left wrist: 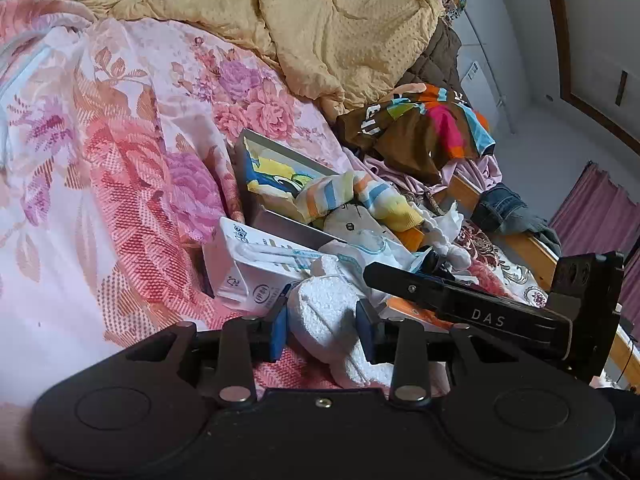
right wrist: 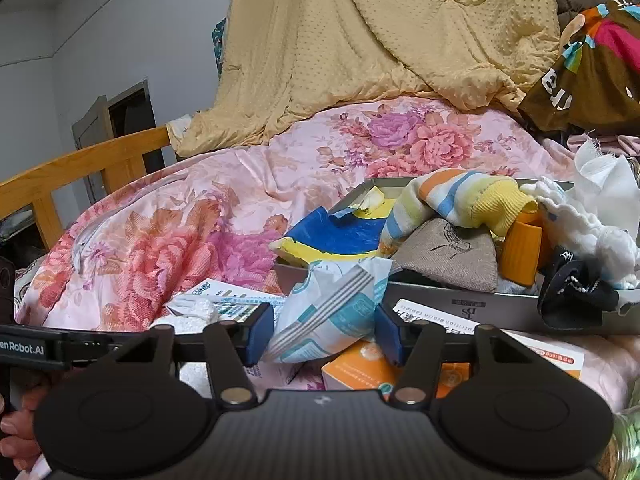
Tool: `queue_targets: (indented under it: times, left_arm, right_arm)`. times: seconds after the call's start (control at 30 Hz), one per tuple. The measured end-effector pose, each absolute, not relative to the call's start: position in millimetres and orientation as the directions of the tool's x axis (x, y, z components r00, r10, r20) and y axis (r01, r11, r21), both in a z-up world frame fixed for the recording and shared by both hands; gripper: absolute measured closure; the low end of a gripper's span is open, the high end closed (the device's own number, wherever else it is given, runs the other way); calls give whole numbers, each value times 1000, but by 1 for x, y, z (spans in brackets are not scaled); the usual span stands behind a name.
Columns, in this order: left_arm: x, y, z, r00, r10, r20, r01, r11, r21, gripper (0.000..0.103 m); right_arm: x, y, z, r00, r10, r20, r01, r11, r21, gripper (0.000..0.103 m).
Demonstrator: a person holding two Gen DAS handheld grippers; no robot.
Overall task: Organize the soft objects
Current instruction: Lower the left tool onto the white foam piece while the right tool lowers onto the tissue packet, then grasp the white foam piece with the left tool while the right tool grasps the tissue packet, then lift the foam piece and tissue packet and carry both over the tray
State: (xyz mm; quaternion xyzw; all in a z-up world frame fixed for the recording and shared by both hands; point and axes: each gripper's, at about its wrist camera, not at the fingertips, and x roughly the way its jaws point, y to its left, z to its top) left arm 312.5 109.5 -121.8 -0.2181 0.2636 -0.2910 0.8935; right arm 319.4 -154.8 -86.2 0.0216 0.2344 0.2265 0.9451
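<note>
Two grippers are seen over a floral quilt (left wrist: 120, 184). L gripper (left wrist: 322, 330) is clamped on a white foam lump (left wrist: 324, 312), pads touching both sides. R gripper (right wrist: 322, 334) has a crumpled teal-white packet (right wrist: 332, 312) btwn its half-closed fingers; contact can't be told. Behind, a grey tray (right wrist: 460, 304) holds a striped sock (right wrist: 452, 196), burlap pouch (right wrist: 448, 254) & white cloth (right wrist: 592, 232).

The left claw (left wrist: 322, 330) points slightly downward, its blue pads (left wrist: 279, 330) pressed against both sides of a white foam piece (left wrist: 320, 312). The right claw (right wrist: 326, 330), tilted down likewise, has its pads (right wrist: 262, 334) against a crumpled white-and-teal packet (right wrist: 332, 312). Fingers of a hand (right wrist: 18, 424) show at the near left edge of the right wrist view.
</note>
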Motion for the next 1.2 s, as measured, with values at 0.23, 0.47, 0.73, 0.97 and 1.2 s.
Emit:
queue_targets:
  times: [0.23,0.47,0.73,0.97,1.2]
  left_arm:
    - [309,91,-108,706,-576,-412,344,788,-511,68]
    - [299,70,-85,720,-500,-481,282,845,-455,73]
    - [265,43,-56,746,-454,-487,246,868,-432,88]
    - [237,12,-54,777,-382,-500,231,912,-338,89]
    - [225,-4,-40,757,-299,-581,186,951,-246,89]
  right_arm:
    - [316,-155,-82,789,433,-435,-410,899,153,57]
    - [300,-163,-72,801,430,-416,-403,902,156,66]
    - [275,-182,-55,812,433,-392,-380,901,209,66]
    - [247,-201,-35,822,417,-387,-349,907,236,66]
    - [232,-219,-13,847,417,-330,-337,901,274,66]
